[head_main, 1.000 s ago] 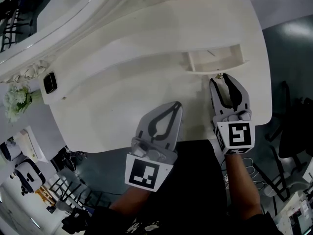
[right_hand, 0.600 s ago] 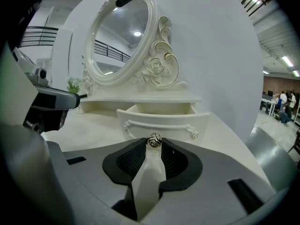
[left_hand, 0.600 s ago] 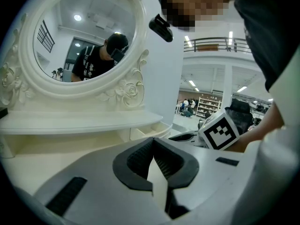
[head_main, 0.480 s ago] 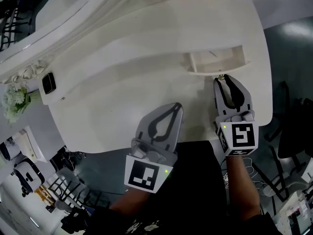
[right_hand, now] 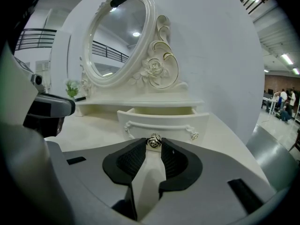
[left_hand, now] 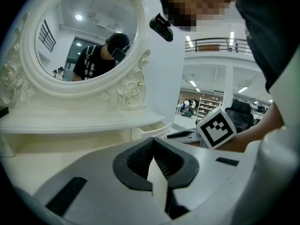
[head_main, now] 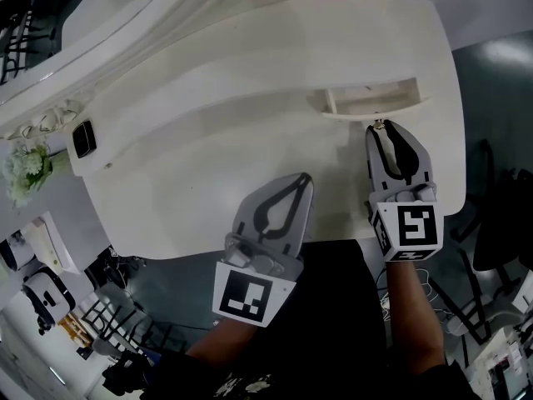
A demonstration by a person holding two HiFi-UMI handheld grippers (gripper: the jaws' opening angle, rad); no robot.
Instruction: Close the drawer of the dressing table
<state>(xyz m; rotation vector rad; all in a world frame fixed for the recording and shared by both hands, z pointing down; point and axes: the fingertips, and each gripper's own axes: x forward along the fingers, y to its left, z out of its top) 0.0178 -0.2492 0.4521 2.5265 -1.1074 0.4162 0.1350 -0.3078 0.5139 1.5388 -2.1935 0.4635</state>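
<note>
Right tool, clenched on the small rose-shaped knob at the middle of the drawer front. My jaws had just been closing, and the knob sat pinched between their tips. I held the tool pointing slightly downward, in line with the drawer's travel as far as I could judge, so that a push would go straight along the runners rather than skew the box.

The drawer stood partly out of the low shelf tier at the back right of the table. Its open top showed in both the head view and the right gripper view, and nothing could be seen inside it. The task was therefore not yet done. The next move, as I judged it, was a steady push away from me until the front met the tier.

Left tool, jaws together on nothing. It lay idle over the front of the table, near the right tool but apart from it, clear of the drawer's path.

Behind the tier rose the oval carved mirror.
</note>
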